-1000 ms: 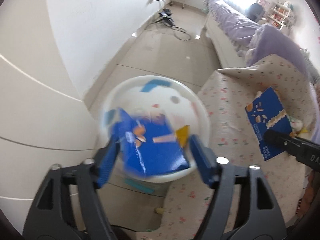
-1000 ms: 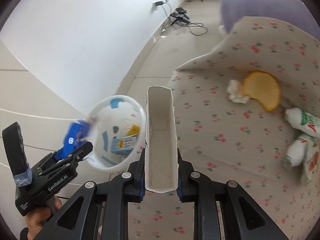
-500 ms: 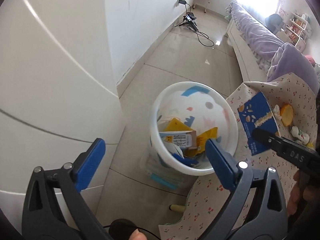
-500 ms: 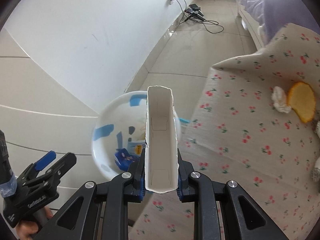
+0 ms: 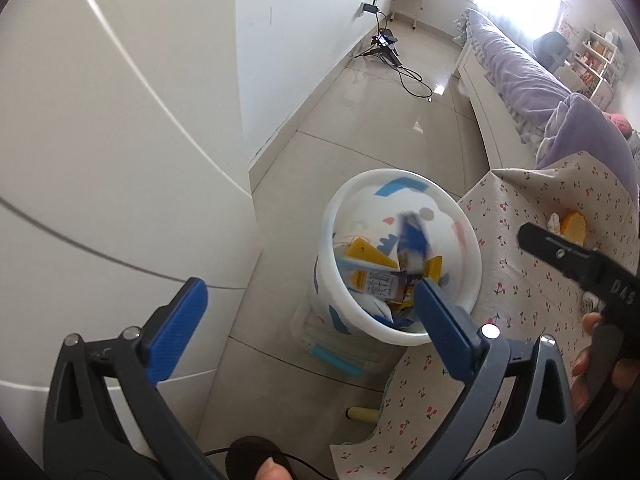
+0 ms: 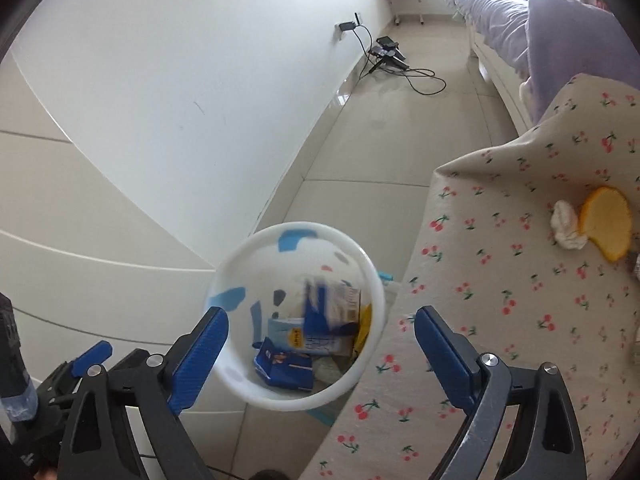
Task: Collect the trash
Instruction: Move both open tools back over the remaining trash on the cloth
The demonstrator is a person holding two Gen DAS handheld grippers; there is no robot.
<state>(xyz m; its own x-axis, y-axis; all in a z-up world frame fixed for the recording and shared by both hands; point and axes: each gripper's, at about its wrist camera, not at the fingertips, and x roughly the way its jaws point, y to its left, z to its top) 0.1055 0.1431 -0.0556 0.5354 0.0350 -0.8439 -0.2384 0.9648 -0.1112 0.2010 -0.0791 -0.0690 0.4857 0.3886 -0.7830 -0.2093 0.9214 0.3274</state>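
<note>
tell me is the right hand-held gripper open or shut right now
Open. The right hand-held gripper has its blue pads wide apart with nothing between them, above the white trash bin; a blurred blue carton sits inside the bin.

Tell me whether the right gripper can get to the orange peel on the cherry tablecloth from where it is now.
Probably yes. The right gripper is open and empty above the bin, and only bare cloth lies between it and the orange peel; a tissue touches the peel.

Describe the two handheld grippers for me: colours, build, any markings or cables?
Both the left gripper and the right gripper have dark grey plastic arms with triangular cut-outs, silver screws and ribbed blue finger pads. Seen from the left wrist, the right gripper's black body carries white lettering "DAS". A thin black cable runs under the left one.
</note>
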